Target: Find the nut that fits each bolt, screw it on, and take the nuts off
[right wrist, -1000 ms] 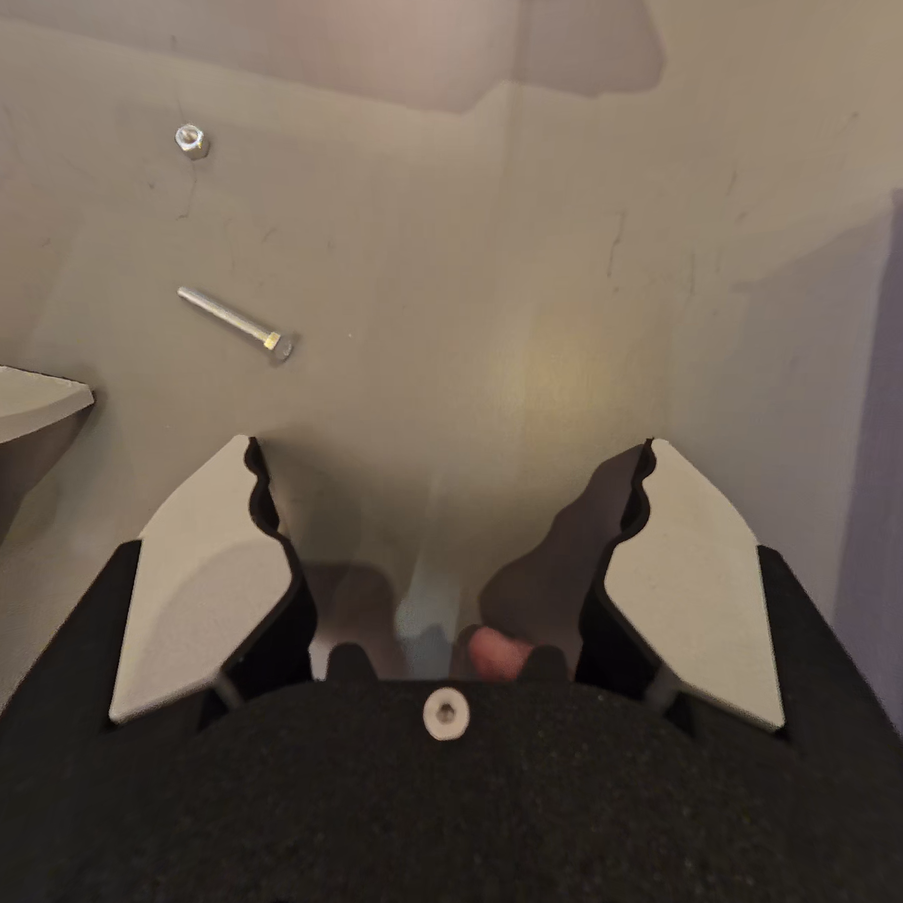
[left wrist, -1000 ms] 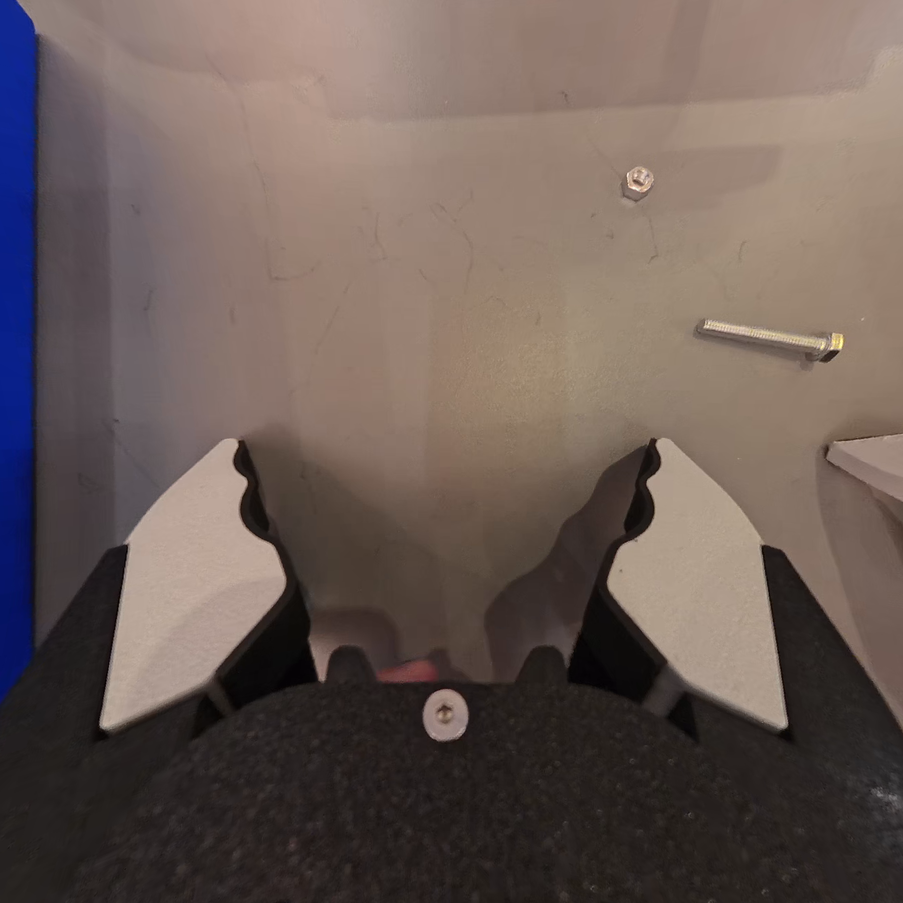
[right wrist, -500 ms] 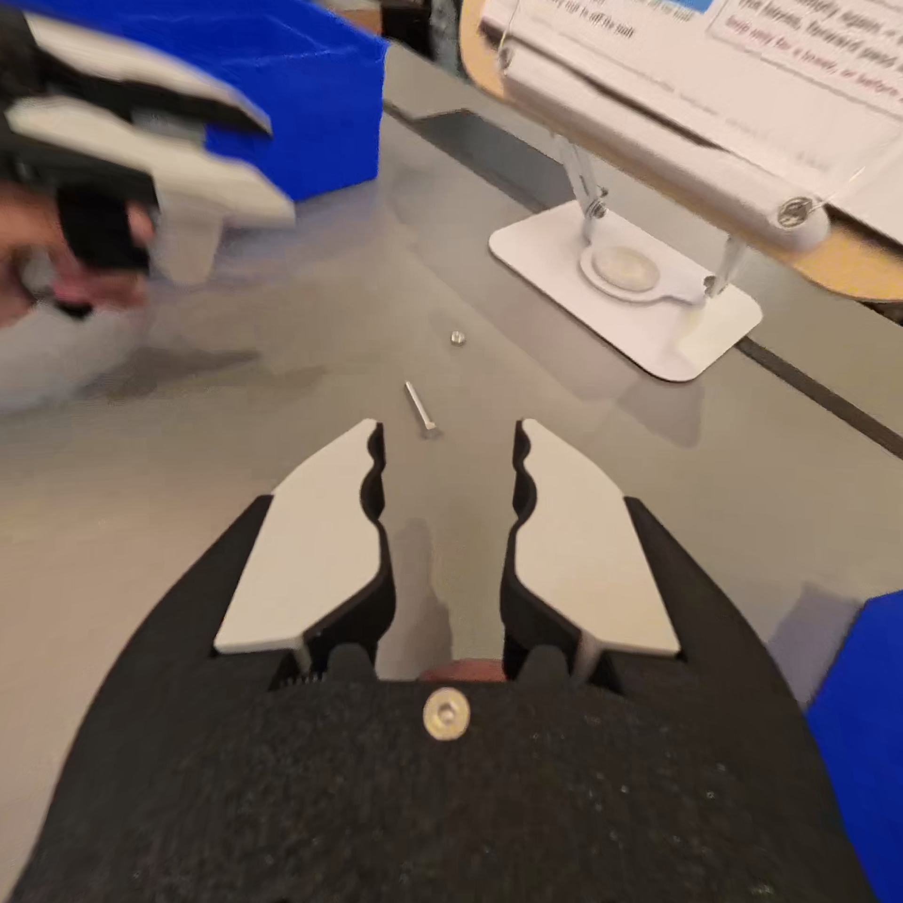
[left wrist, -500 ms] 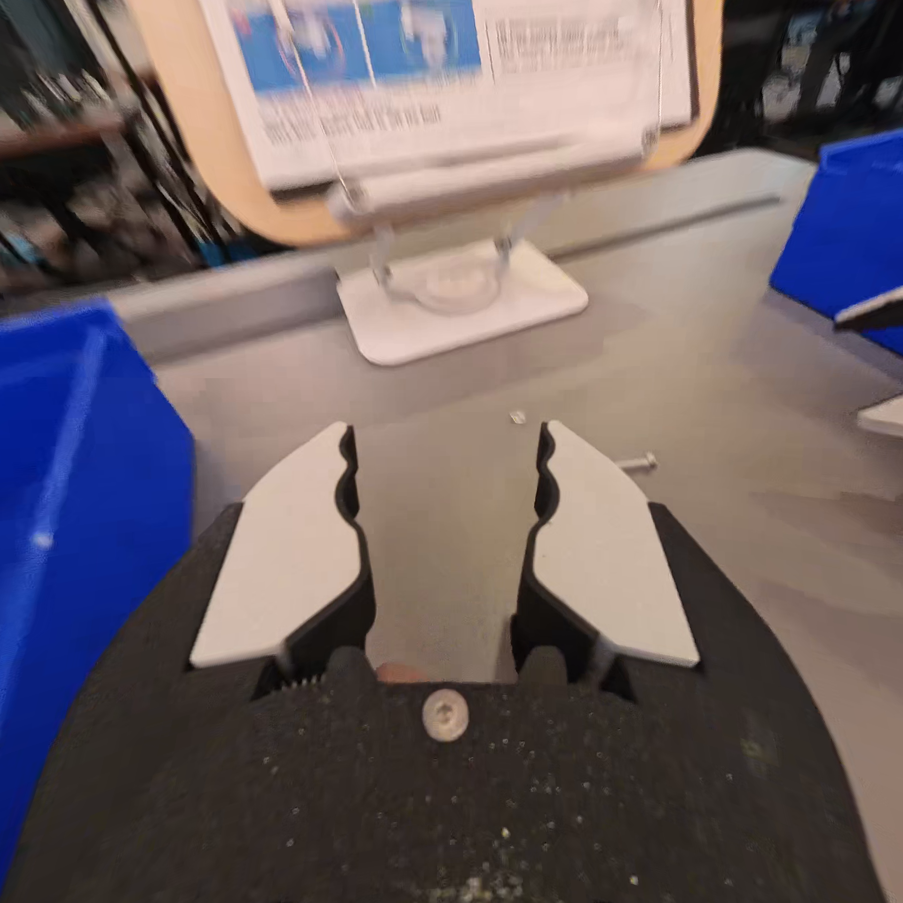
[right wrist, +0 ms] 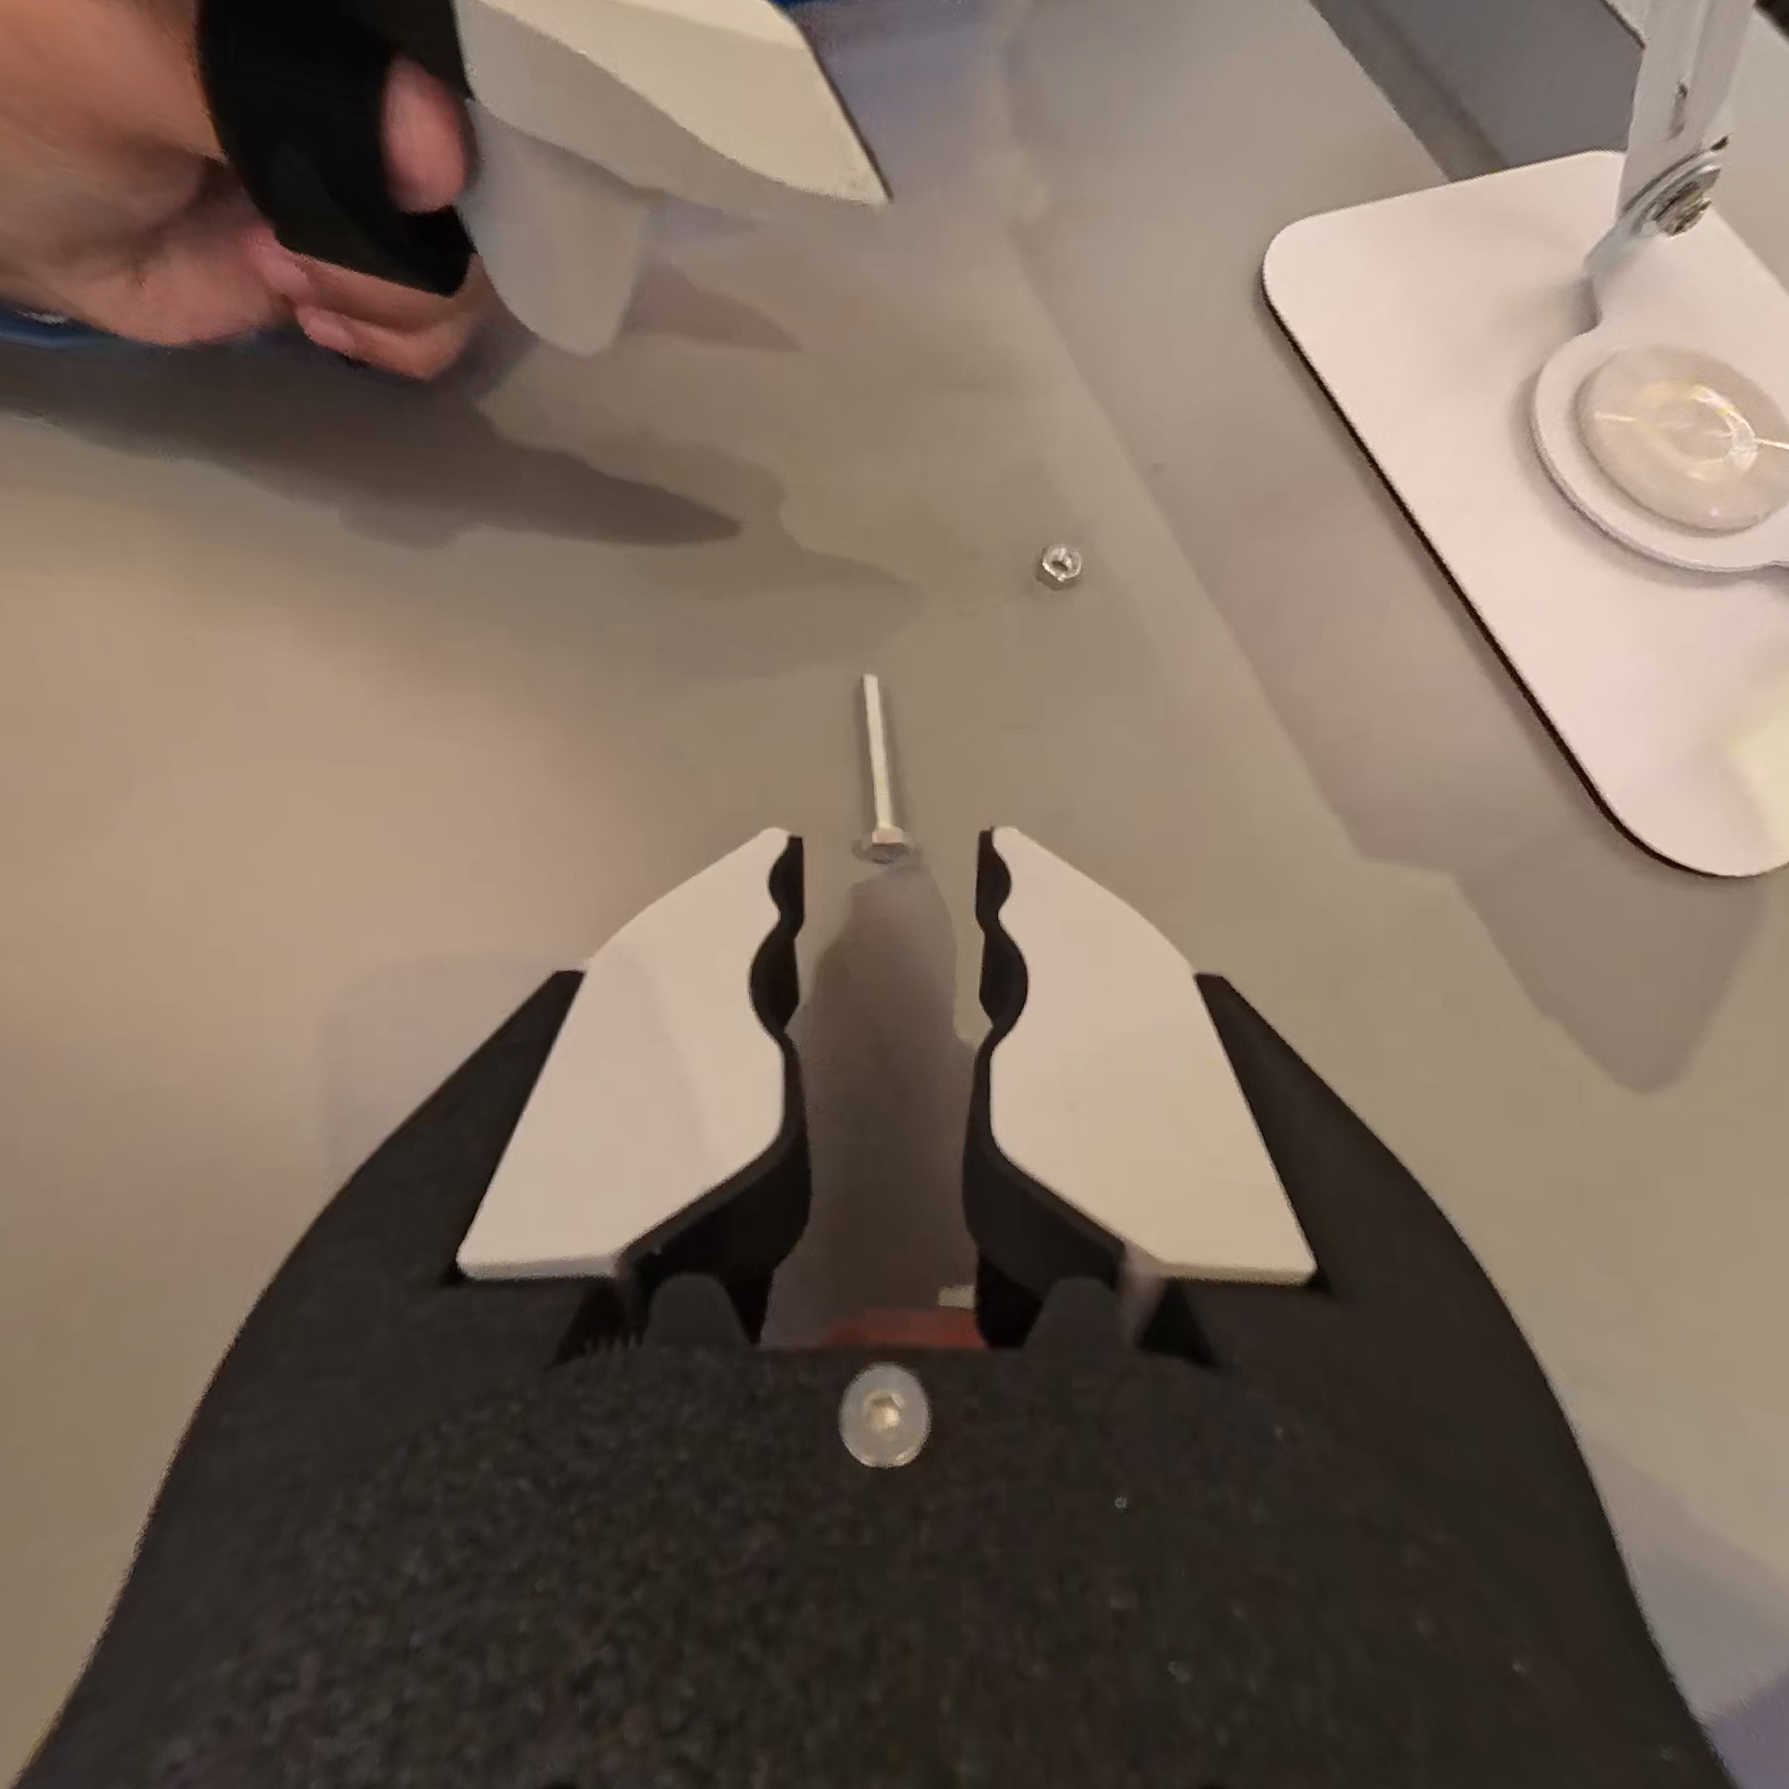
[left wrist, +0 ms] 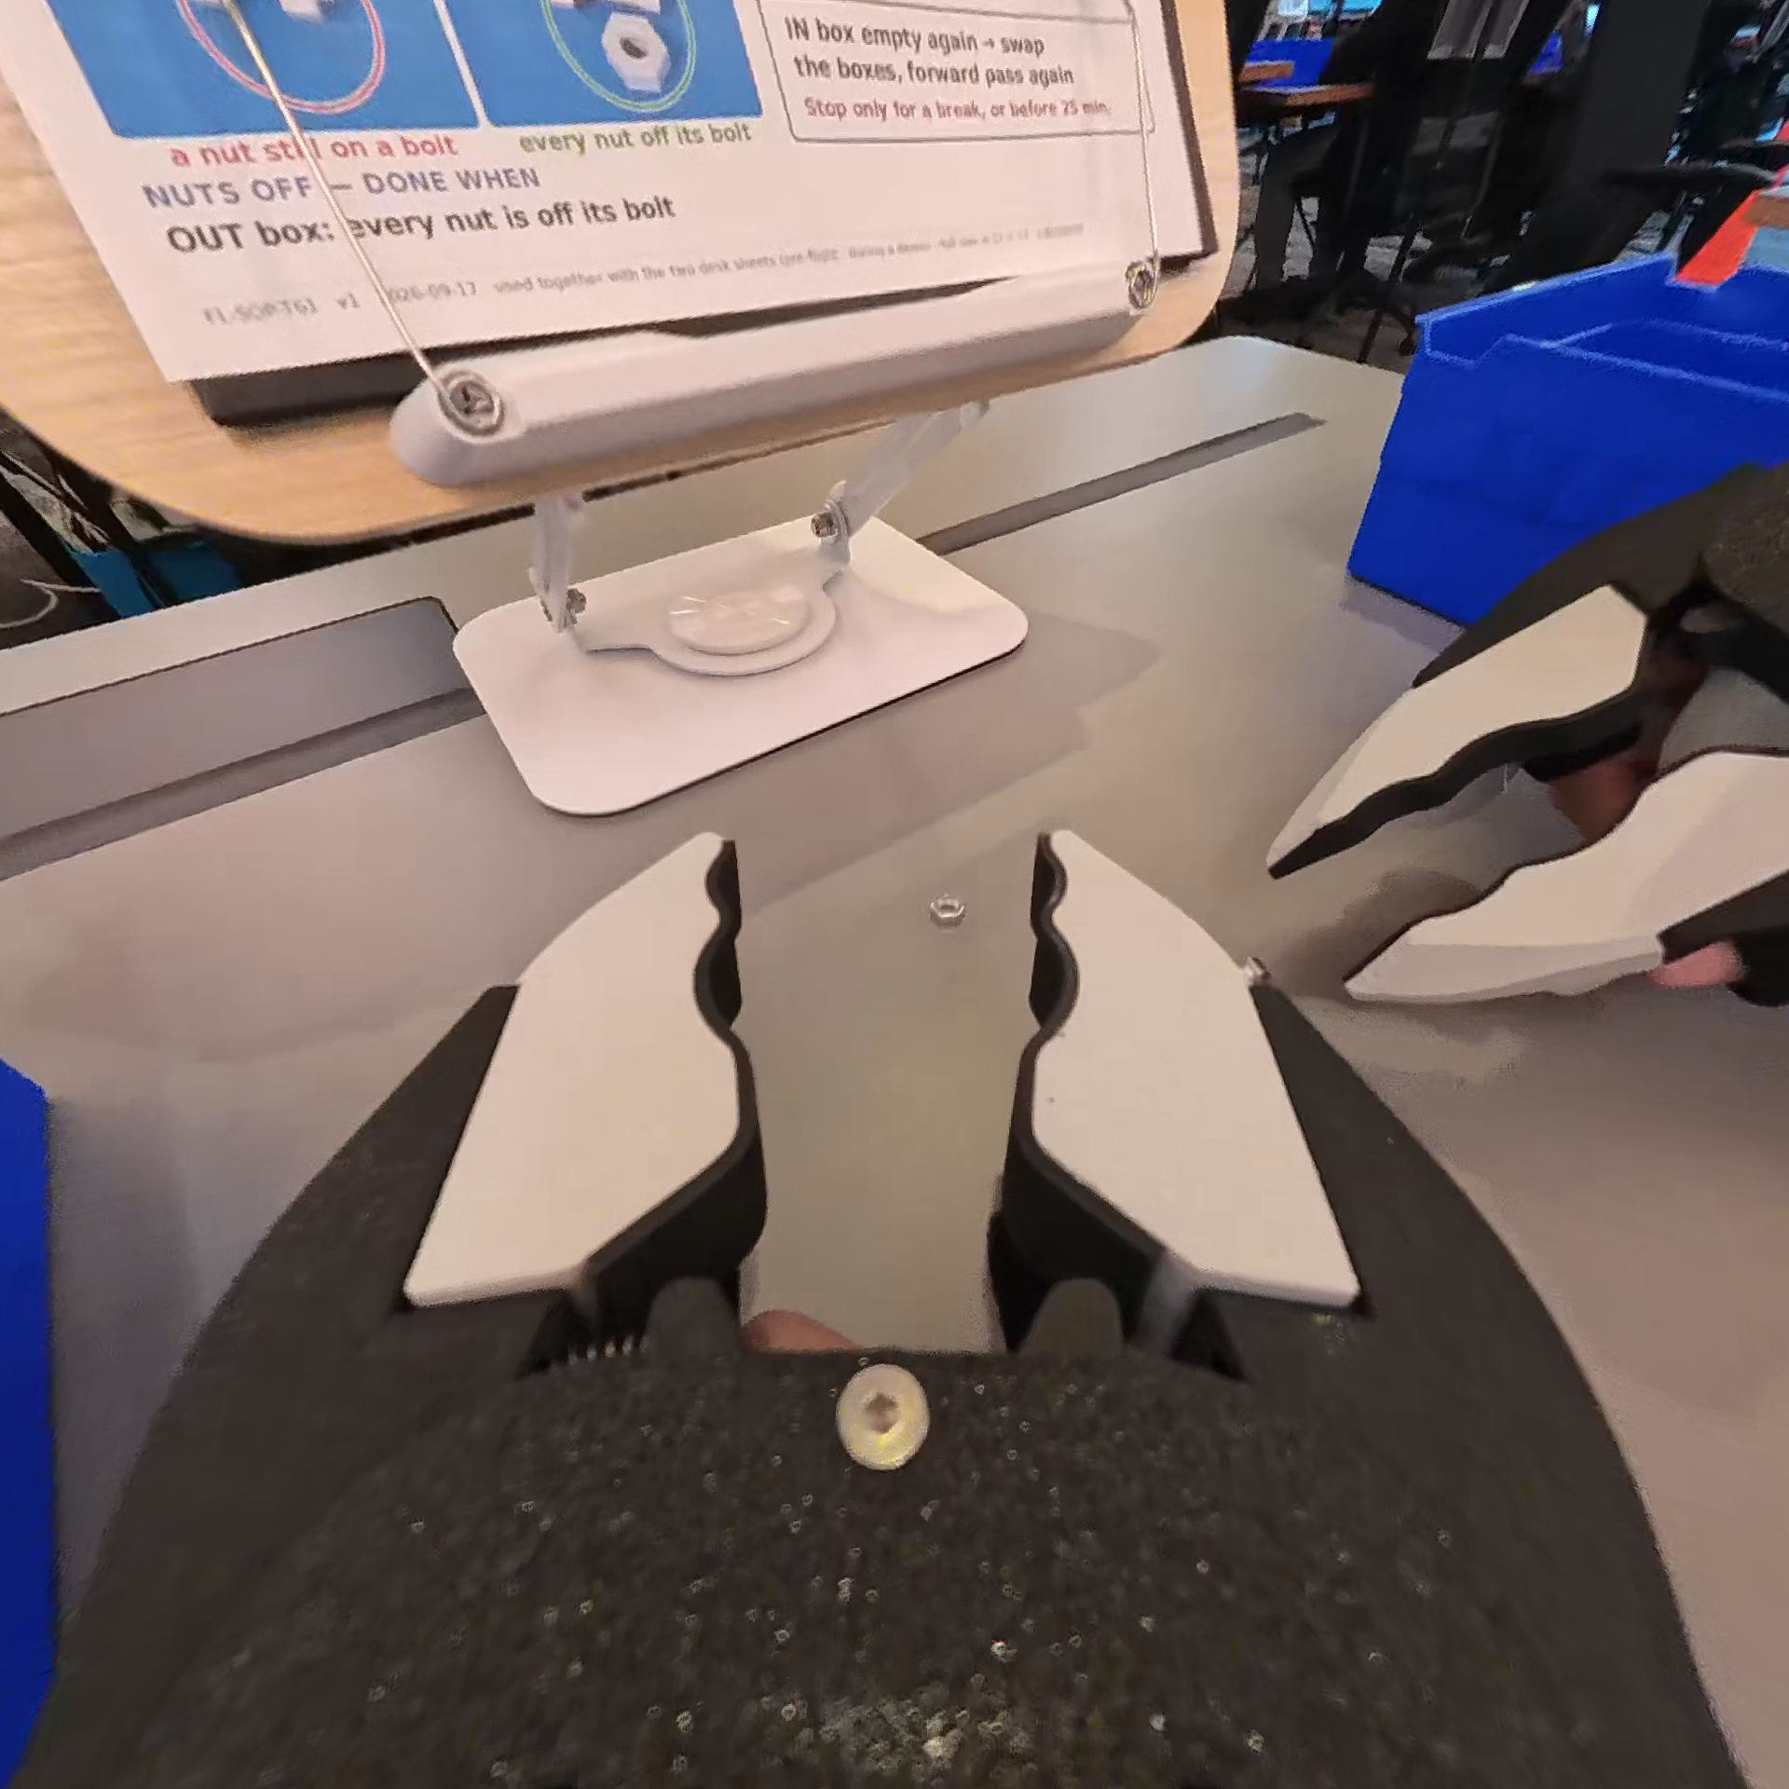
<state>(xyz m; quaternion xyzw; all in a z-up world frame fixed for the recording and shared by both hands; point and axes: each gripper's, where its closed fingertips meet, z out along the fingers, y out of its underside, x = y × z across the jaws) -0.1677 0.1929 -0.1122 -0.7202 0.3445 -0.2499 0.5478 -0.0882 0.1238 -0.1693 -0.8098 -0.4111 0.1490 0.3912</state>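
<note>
A small silver hex nut (left wrist: pixel 946 910) lies on the grey table, seen between my left gripper's fingertips but farther off. It also shows in the right wrist view (right wrist: pixel 1058 564). A long thin silver bolt (right wrist: pixel 879 765) lies on the table just beyond my right gripper's tips, head nearest. In the left wrist view only its head (left wrist: pixel 1256 969) peeks out behind my right finger. My left gripper (left wrist: pixel 879 857) is open and empty. My right gripper (right wrist: pixel 889 850) is open with a narrower gap and empty. The right gripper also shows at the right of the left wrist view (left wrist: pixel 1326 920).
A white document stand with a flat base (left wrist: pixel 620 745) holds a printed sheet at the back of the table; its base shows in the right wrist view (right wrist: pixel 1433 407). A blue bin (left wrist: pixel 1549 465) stands at the back right. Another blue bin edge (left wrist: pixel 19 1355) is at the left. A hand (right wrist: pixel 145 213) holds the left gripper. My left tips are about 9 centimetres from the long thin silver bolt (right wrist: pixel 879 765), my right tips only 4 centimetres.
Both grippers have tilted up from looking straight down at the table to looking forward. Both have narrowed their gap. The right gripper has moved in close behind the bolt's head.
</note>
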